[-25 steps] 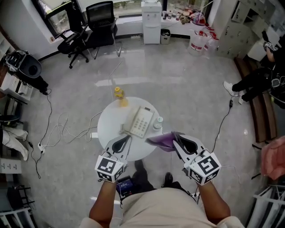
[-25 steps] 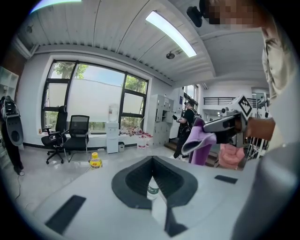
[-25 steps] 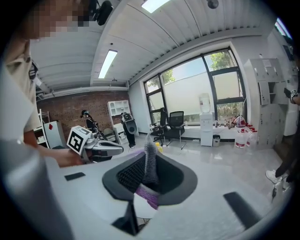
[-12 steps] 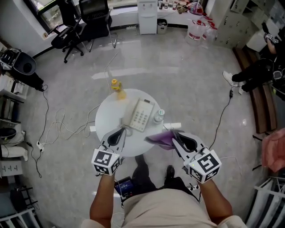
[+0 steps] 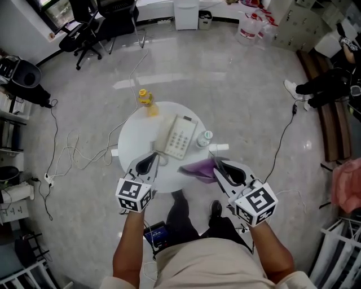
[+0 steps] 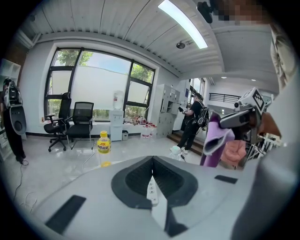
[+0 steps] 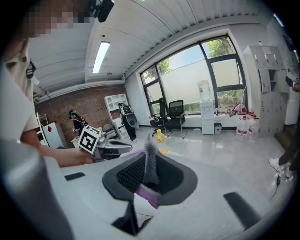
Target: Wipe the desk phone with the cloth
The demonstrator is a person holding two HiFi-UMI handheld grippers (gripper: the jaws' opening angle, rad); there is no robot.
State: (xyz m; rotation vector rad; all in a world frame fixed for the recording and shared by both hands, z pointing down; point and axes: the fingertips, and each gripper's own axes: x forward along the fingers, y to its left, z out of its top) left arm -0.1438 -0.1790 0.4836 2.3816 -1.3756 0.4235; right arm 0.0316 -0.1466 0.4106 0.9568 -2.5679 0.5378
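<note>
A white desk phone (image 5: 178,137) lies in the middle of a round white table (image 5: 132,141) in the head view. My right gripper (image 5: 216,166) hovers over the table's near right edge, shut on a purple cloth (image 5: 198,167) that hangs out to its left. The right gripper view shows the cloth (image 7: 149,165) pinched upright between the jaws. My left gripper (image 5: 148,162) is shut with nothing in it, over the near left part of the table, just short of the phone. In the left gripper view its jaws (image 6: 152,162) meet, and the cloth (image 6: 213,145) shows at the right.
A yellow bottle (image 5: 146,99) stands at the table's far edge and a small clear bottle (image 5: 205,137) right of the phone. Cables (image 5: 73,152) trail over the floor at left. Office chairs (image 5: 115,14) stand far back, and a seated person (image 5: 333,79) is at the right.
The table sits higher in the head view than before. Both grippers stay near its near edge, the left a little closer to the phone. The cloth stays in the right gripper.
</note>
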